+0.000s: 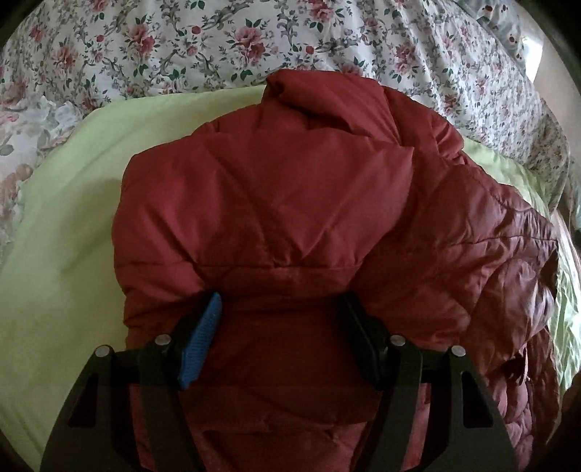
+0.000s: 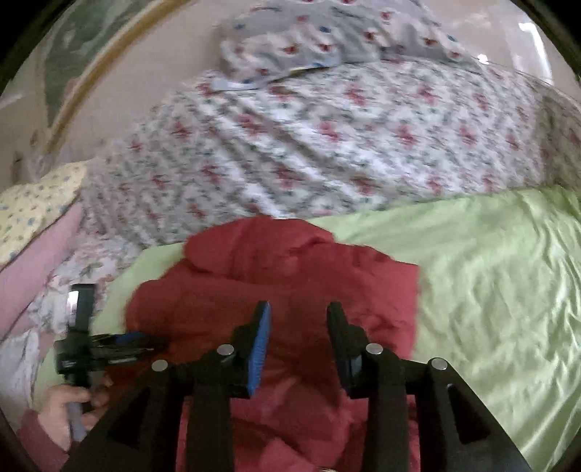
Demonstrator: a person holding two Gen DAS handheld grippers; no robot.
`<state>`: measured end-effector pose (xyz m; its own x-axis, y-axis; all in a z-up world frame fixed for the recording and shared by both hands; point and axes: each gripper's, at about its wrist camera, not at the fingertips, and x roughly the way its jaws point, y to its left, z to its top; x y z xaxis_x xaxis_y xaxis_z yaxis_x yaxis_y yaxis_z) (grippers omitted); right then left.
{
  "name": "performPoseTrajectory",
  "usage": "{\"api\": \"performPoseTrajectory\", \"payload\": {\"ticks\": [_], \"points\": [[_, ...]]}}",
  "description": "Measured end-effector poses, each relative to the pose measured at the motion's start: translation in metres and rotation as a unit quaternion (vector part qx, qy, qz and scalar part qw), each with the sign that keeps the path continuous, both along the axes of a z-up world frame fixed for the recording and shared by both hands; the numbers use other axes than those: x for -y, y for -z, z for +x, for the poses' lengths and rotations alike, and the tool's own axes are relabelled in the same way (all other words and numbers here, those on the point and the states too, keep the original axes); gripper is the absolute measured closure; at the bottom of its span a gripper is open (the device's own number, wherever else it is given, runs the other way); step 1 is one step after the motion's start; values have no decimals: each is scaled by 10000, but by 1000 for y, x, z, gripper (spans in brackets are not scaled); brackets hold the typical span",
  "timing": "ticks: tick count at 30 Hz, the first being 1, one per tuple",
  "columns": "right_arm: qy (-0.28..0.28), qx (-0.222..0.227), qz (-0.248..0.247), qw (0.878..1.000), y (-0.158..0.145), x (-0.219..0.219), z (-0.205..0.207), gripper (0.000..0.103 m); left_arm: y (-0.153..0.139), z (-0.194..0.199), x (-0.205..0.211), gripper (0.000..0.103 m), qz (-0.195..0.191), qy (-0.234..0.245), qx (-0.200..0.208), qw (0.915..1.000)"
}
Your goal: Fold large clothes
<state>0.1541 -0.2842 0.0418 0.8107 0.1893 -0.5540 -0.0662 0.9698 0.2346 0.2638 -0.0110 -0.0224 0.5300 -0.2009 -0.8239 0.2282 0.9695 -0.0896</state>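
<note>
So what I've got on my feeds: one red puffer jacket (image 1: 290, 203), two grippers, one green sheet (image 1: 65, 225), one big floral duvet (image 1: 218, 40) and a couple of pillows. The jacket sits bunched up in a puffy heap on the green sheet, roughly mid-bed, with its far edge just short of where the floral duvet starts. One quilted part trails off toward the right side of the sheet in the left wrist view.

The left gripper (image 1: 281, 308) has its fingers spread fairly wide, with a fat fold of the jacket bulging between them. The blue pad (image 1: 203, 341) sits right against the fabric on one side and the other finger is pressed into it too, so I'd call that a grasp on the jacket. In the right wrist view, that same left gripper (image 2: 145, 341) is at the jacket's left edge, with a hand (image 2: 72, 403) in a pink sleeve on its handle.

The right gripper (image 2: 297, 312) has its fingers parted with nothing pinched. Jacket fabric lies below the gap, and I can't see the pads pressing on anything. That view is pretty smeared.

Around it all: a blue-grey flowered pillow (image 2: 326, 32) at the far end of the bed, a yellowish pillow (image 2: 32, 203) at the left edge. Nothing sits on top of the jacket.
</note>
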Motion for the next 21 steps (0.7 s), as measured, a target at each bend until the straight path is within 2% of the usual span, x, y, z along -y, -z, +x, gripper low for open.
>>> {"api": "performPoseTrajectory", "payload": {"ticks": [2, 7, 9, 14, 21], "points": [[-112, -349, -88, 9993, 14, -8, 14, 64, 0, 1, 0, 35, -2, 8, 2, 10000], [-9, -1226, -400, 9917, 77, -5, 45, 65, 0, 0, -2, 35, -5, 28, 10, 10000], [-13, -1308, -344, 9908, 94, 2, 50, 65, -2, -2, -2, 35, 21, 36, 37, 10000], [26, -1333, -314, 9906, 103, 5, 48, 66, -12, -18, -9, 35, -90, 47, 195, 9998], [-9, -1329, -279, 9907, 105, 3, 49, 65, 7, -16, -10, 35, 99, -20, 87, 9999]]}}
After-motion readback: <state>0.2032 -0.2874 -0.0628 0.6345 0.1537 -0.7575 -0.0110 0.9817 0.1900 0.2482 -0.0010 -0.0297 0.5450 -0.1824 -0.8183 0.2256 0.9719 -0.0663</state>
